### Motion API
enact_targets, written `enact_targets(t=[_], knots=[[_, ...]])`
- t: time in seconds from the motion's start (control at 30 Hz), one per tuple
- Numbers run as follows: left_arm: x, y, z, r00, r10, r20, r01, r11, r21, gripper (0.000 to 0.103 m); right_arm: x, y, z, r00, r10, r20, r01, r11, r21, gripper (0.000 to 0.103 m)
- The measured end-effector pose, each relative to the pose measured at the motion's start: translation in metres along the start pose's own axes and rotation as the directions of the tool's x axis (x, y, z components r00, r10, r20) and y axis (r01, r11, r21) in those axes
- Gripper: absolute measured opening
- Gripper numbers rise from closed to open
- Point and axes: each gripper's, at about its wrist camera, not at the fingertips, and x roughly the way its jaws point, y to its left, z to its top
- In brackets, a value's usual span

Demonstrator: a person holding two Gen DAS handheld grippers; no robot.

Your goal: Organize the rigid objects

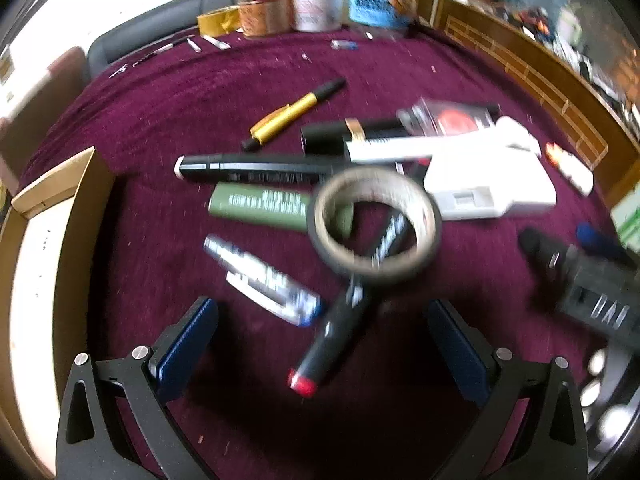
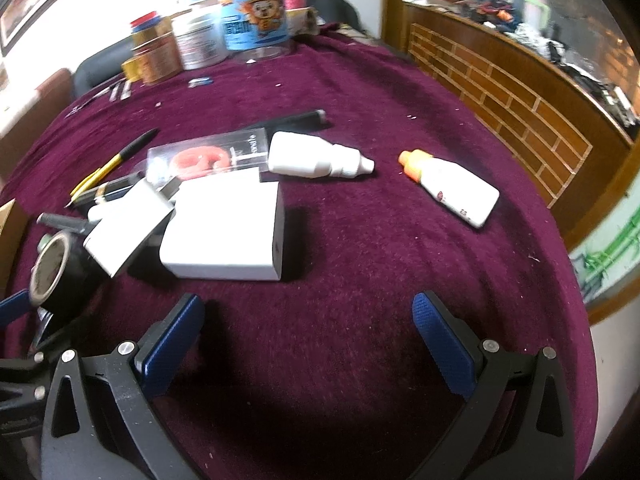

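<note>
left hand-held gripper (image 1: 320,320) agape, empty | red-tipped marker (image 1: 332,340) lies between its fingers | right hand-held gripper (image 2: 308,316) agape

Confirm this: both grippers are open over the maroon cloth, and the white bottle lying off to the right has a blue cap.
One detail is wrong: the cap is orange, not blue. The right wrist view shows the white bottle lying apart from the pile on the maroon cloth. The rest stands: the left gripper and right gripper both have their jaws spread, holding nothing.
</note>
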Motion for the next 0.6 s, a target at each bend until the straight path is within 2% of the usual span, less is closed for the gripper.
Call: enact_targets(t=[0.1, 0.2, 0.23, 0.4, 0.47, 0.53, 0.57, 0.6], knots=[[-0.003, -0.003, -0.007, 1.0, 0.009, 0.024, -0.009, 1.0, 0.009, 0.102, -0.001, -0.001, 0.002, 1.0, 0.014, -0.026, -0.013, 0.999, 0.039, 0.103], [-0.006, -0.003, -0.012, 0.997, 0.006, 0.071, -0.009, 0.999, 0.037, 0.102, 0.005, 0.016, 0.001, 0.996, -0.062, -0.06, 0.058, 0.997, -0.059, 0.103], [-0.006, -0.003, -0.014, 0.997, 0.005, 0.08, -0.008, 0.999, 0.04, 0.102, 0.006, 0.014, 0.002, 0.996, -0.055, -0.075, 0.052, 0.998, -0.042, 0.103], [-0.01, 0.003, -0.019, 0.997, -0.021, 0.077, 0.019, 0.999, 0.028, 0.101, 0.001, 0.016, 0.001, 0.991, -0.088, -0.103, 0.085, 0.996, -0.035, 0.102], [-0.014, 0.009, -0.023, 0.995, -0.045, 0.087, 0.043, 0.999, 0.021, 0.101, -0.012, 0.017, -0.002, 0.993, -0.1, -0.061, 0.098, 0.995, -0.034, 0.102], [-0.02, 0.015, -0.026, 0.991, -0.072, 0.112, 0.074, 0.997, -0.01, 0.101, -0.037, 0.021, -0.005, 0.994, -0.099, 0.044, 0.1, 0.995, -0.029, 0.102], [-0.023, 0.02, -0.027, 0.988, -0.085, 0.128, 0.089, 0.996, -0.026, 0.101, -0.053, 0.022, -0.005, 0.989, -0.094, 0.117, 0.097, 0.995, -0.02, 0.102], [-0.03, 0.026, -0.029, 0.982, -0.112, 0.151, 0.12, 0.992, -0.043, 0.101, -0.071, 0.023, -0.005, 0.974, -0.086, 0.211, 0.09, 0.996, -0.009, 0.102]])
